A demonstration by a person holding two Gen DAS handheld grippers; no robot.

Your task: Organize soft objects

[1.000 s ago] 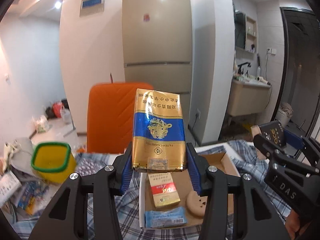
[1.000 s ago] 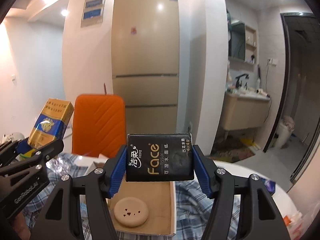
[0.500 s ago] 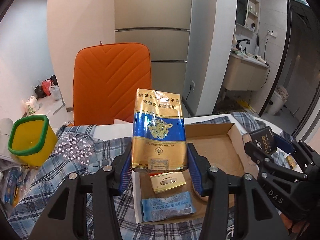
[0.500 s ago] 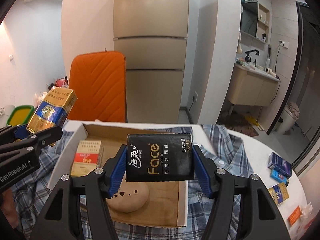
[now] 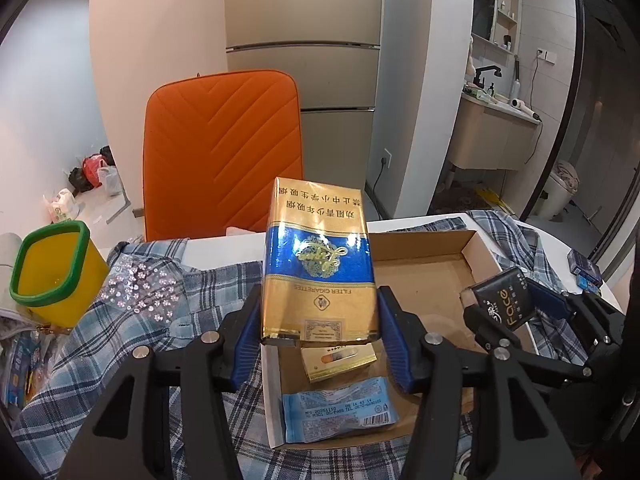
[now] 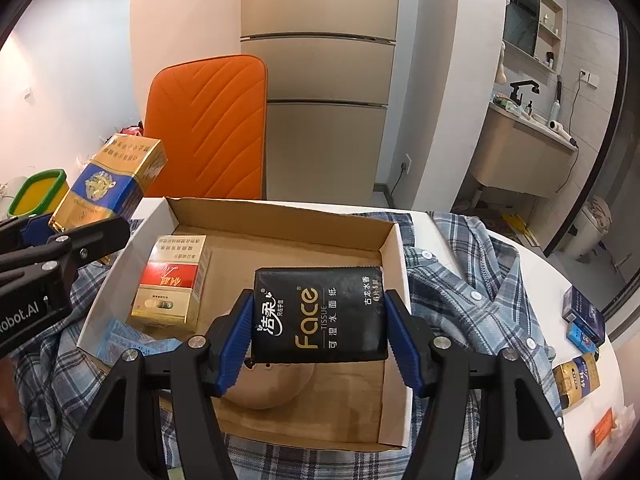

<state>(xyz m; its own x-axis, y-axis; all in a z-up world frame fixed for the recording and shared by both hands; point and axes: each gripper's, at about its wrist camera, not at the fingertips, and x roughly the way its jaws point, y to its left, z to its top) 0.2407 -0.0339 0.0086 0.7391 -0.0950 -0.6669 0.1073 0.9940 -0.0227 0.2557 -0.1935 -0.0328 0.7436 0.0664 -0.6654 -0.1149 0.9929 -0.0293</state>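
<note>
Black tissue pack [image 6: 320,314] between right gripper [image 6: 320,336] jaws, above cardboard box [image 6: 394,248].

orange chair [image 5: 222,152], fridge [image 6: 320,80]; yellow bin [image 5: 52,274]

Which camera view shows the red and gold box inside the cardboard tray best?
The right wrist view: the red and gold box lies fully visible. In the left wrist view, the gold and blue pack hides most of it; only its near end shows.

The gold-and-blue pack [image 5: 319,268] wears glossy, reflective film. The black tissue pack [image 6: 320,314] looks like soft matt plastic. The box [image 6: 280,248] is plain matt cardboard on woven plaid cloth [image 5: 140,328].
</note>
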